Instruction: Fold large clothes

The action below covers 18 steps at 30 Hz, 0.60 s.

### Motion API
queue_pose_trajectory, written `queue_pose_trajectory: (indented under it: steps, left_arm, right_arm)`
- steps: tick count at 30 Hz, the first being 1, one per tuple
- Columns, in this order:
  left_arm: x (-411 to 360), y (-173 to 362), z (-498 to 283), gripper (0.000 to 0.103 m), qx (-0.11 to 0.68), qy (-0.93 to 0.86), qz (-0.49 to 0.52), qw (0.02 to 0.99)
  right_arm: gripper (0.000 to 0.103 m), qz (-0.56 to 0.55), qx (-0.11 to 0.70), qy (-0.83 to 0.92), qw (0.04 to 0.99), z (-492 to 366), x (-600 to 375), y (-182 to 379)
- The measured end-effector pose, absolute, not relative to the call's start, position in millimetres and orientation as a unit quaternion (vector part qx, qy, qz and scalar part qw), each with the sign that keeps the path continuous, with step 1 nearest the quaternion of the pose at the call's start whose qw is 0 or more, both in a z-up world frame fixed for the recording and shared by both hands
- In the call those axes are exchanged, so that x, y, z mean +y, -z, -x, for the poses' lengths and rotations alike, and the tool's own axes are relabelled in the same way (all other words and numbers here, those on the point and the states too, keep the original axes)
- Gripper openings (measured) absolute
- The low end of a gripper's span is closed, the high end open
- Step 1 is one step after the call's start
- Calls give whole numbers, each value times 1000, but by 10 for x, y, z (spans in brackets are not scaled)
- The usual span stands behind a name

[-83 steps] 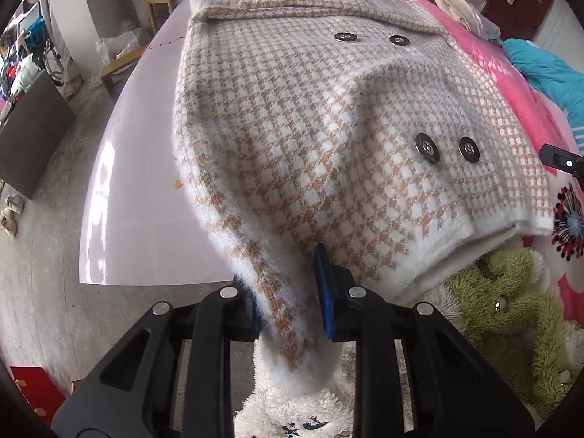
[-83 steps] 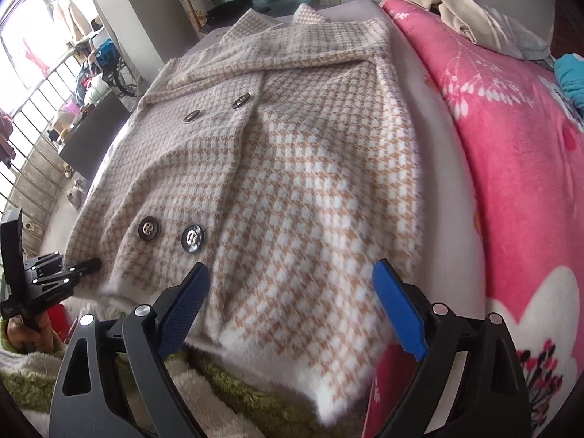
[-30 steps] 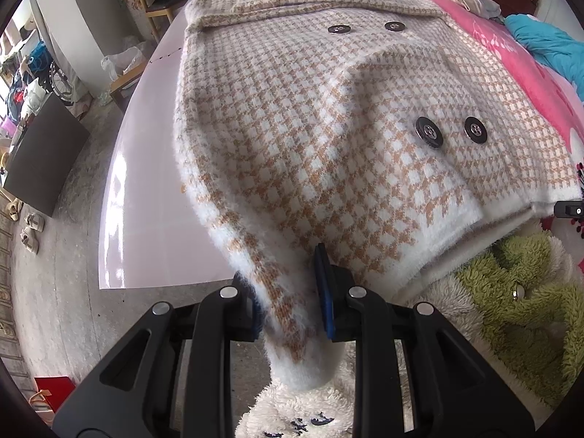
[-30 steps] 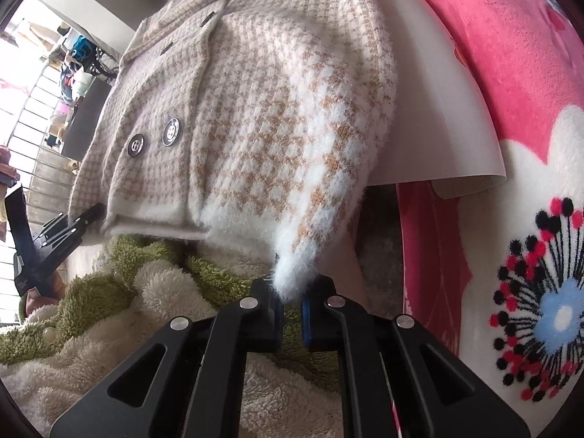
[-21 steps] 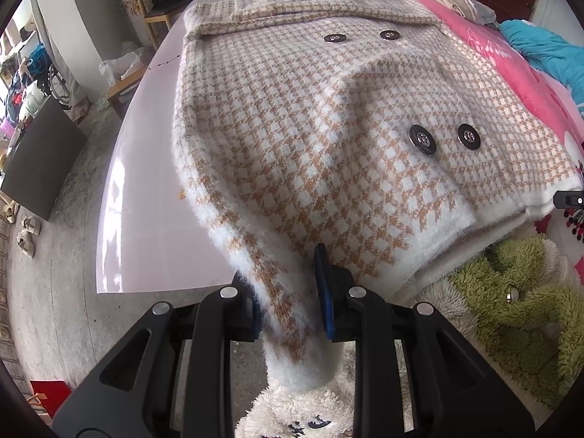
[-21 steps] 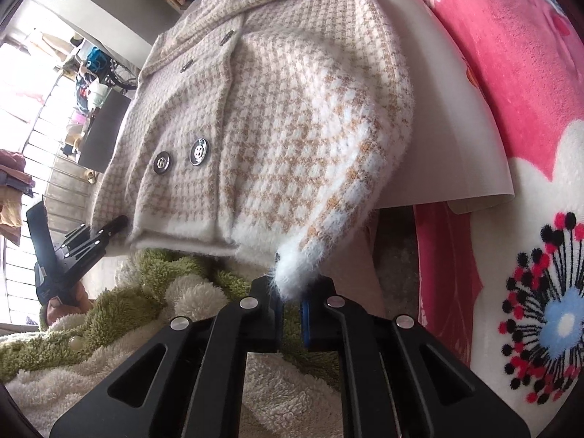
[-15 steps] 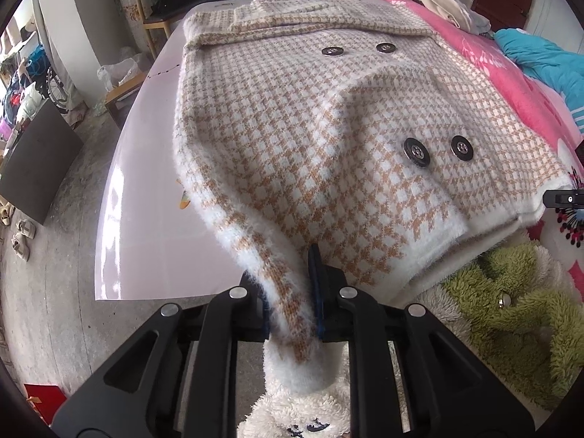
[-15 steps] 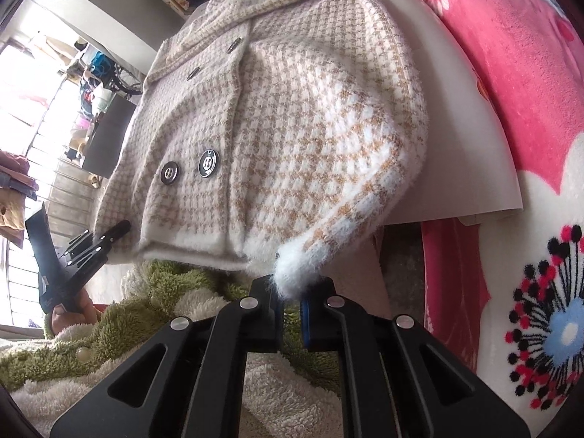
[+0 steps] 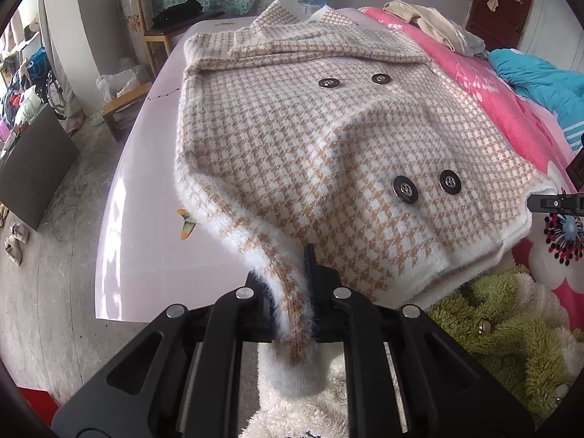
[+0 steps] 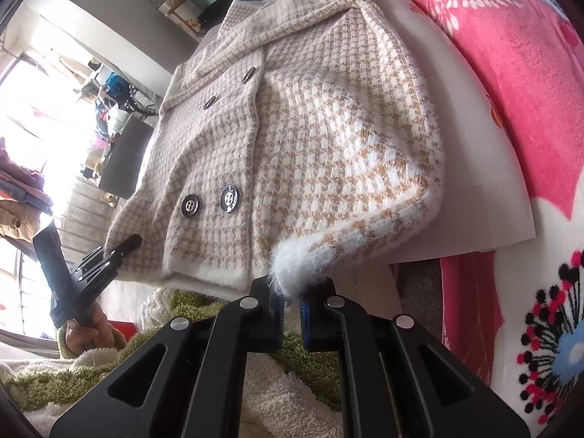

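Note:
A fuzzy tan-and-white houndstooth coat [image 9: 310, 138] with dark buttons lies front up on a pale lilac board [image 9: 146, 219]. In the left wrist view my left gripper [image 9: 288, 273] is closing its jaws on the coat's near left hem corner, and the pads squeeze the fluffy edge. My right gripper [image 10: 290, 292] is shut on the white fluffy right hem corner of the coat [image 10: 310, 146], held just off the board [image 10: 485, 182]. Each gripper shows in the other's view: the right gripper [image 9: 554, 202] at the far right, the left gripper [image 10: 98, 262] at the lower left.
A pink flowered blanket [image 10: 529, 73] covers the bed to the right of the board. A green and white fuzzy sleeve [image 9: 503, 328] lies below the hem. A wooden chair [image 9: 164, 18] stands beyond the board's far left, and blue bedding [image 9: 540, 80] and loose clothes [image 9: 430, 22] lie at the far right.
The left jaws have narrowed onto the hem corner. Both views have tilted up, and the right gripper has lifted its corner slightly, so more of the coat and room shows.

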<state>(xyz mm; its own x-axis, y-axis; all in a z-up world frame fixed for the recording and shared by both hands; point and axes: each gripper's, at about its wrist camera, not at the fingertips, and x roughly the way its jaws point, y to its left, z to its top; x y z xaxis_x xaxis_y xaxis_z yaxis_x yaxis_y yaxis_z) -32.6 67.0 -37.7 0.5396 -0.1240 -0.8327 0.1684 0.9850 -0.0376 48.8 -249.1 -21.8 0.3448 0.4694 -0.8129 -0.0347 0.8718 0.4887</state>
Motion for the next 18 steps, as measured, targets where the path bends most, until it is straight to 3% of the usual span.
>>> queue_pose_trajectory:
  steps: [18]
  left_arm:
    - [689,59,24,10,443,91,3,892]
  right_arm:
    - [7,-237,497,-170,817,-687,-2632,-89]
